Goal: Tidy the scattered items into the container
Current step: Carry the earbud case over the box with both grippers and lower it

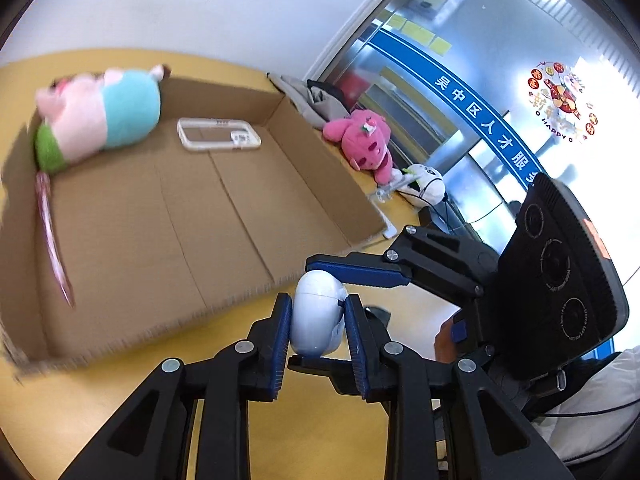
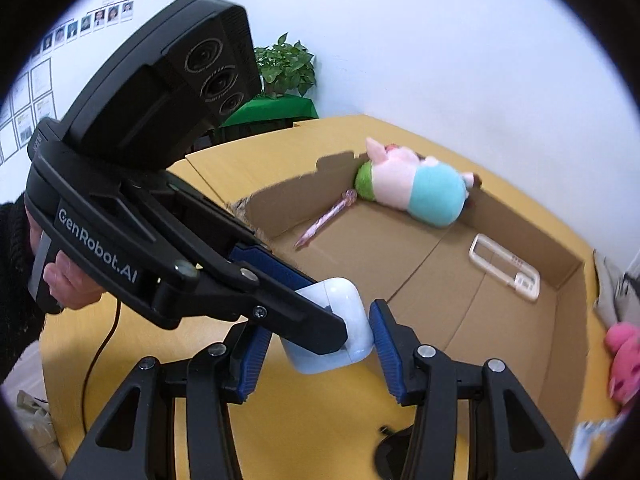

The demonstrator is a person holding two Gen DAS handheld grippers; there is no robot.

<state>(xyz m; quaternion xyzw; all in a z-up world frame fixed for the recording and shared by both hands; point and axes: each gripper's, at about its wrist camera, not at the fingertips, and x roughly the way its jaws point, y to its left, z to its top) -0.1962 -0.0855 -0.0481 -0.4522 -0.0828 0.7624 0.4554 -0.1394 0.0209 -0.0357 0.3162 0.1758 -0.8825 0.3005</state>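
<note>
- White earbud case [image 1: 318, 312] pinched upright in left tongs [image 1: 318, 320], above the bench [image 1: 120, 400].
- Right tongs [image 2: 320, 344] spread around the same case, not gripping.
- Cardboard box [image 1: 304, 152] lies just ahead; left is nearer.
- Inside: plush toy [image 1: 100, 116], phone case [image 1: 218, 134], pen [image 1: 52, 236].

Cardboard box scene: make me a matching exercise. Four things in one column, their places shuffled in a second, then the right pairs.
Things
1. white earbud case
2. phone case
3. pink plush
4. pink pen

Places
A. flat on the floor of the cardboard box, near its far wall
B. on the table outside the box
C. between the fingers of the left gripper, in front of the box
D. inside the box, beside the pastel plush

Pairs: 1-C, 2-A, 3-B, 4-D
</note>
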